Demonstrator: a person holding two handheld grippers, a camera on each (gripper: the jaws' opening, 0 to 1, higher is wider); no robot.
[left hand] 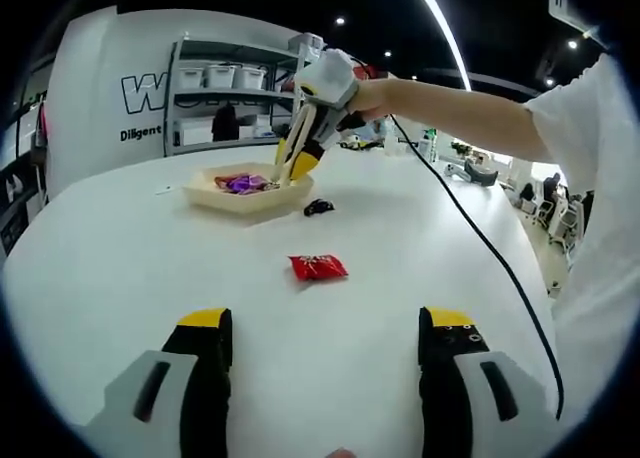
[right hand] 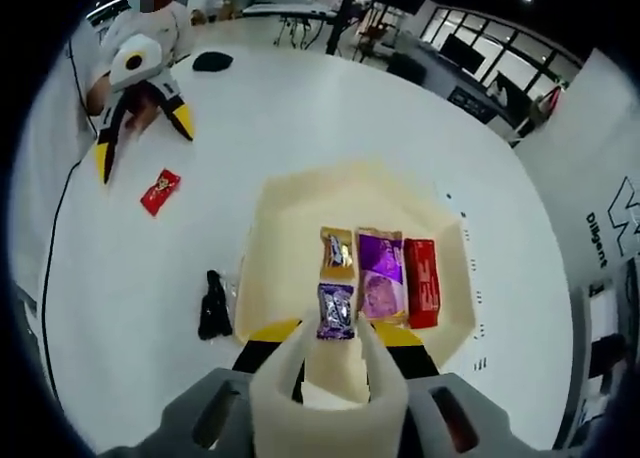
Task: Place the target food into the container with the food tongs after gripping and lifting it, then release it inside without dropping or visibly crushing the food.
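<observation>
Okay, left gripper view first: left gripper (left hand: 325, 353) hangs low over the white table (left hand: 120, 278), jaws spread wide, nothing between them. Just ahead lies a red snack packet (left hand: 318, 267), flat on the table, apart from everything. Farther off sits the cream container (left hand: 255, 200) with purple wrappers inside; a small black object (left hand: 319, 207) lies just right of it. The right gripper (left hand: 296, 163), held by a person's hand, reaches down into the container with the food tongs (left hand: 294, 158).

Right gripper view: the cream tongs (right hand: 340, 363) rise from the near edge, tips over the container (right hand: 300, 208). A small purple packet (right hand: 336, 311) sits between the tong tips, inside the container; whether it's pinched or just let go, cannot tell. Beside it are an orange packet (right hand: 338, 253), a larger purple packet (right hand: 381, 276) and a red one (right hand: 421, 282). The black object (right hand: 213, 304) lies left of the container; the loose red packet (right hand: 160, 191) lies far left near the other gripper (right hand: 140, 128).

Handling guess: packets look light, thin, crinkly, glossy film, likely slippery. Contents may crush, so pinch flat across the body, gentle squeeze.
</observation>
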